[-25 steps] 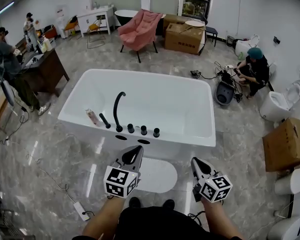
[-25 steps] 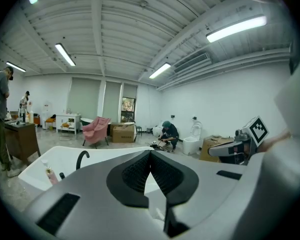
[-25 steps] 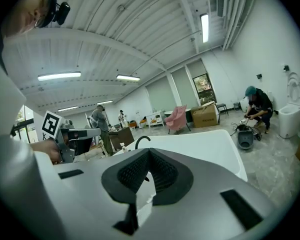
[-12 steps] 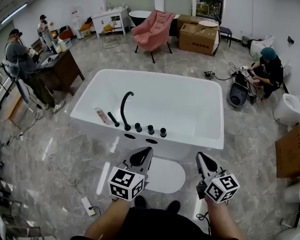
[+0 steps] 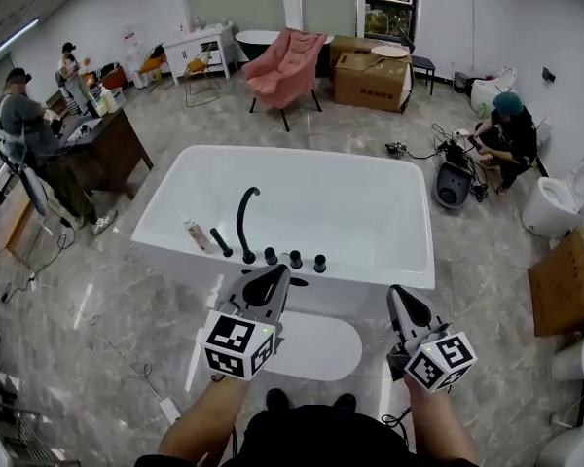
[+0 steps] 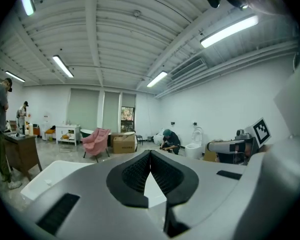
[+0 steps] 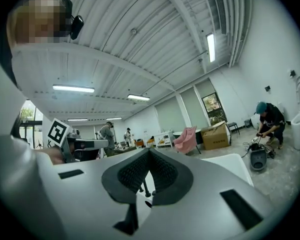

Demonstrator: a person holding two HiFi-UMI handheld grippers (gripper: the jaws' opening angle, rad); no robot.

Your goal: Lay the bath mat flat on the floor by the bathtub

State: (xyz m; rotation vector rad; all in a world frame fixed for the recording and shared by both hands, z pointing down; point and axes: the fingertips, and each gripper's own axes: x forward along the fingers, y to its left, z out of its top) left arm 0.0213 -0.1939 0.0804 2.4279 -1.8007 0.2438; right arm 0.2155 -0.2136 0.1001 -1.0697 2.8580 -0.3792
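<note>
Left gripper (image 5: 275, 278) closed, jaws together, nothing between. Right gripper (image 5: 399, 300) same: closed, empty. White bath mat (image 5: 316, 346) flat on floor (image 5: 127, 309), just beside near wall of bathtub (image 5: 370, 272), below black faucet (image 5: 243, 217). Both grippers held above mat. Print on cardboard box (image 5: 370, 78) at far side too small to read

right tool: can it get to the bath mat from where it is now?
Probably yes. The bath mat lies flat on bare floor against the bathtub, and in the head view nothing stands between it and the right tool. That tool is shut and empty, so it would need to open first.
</note>
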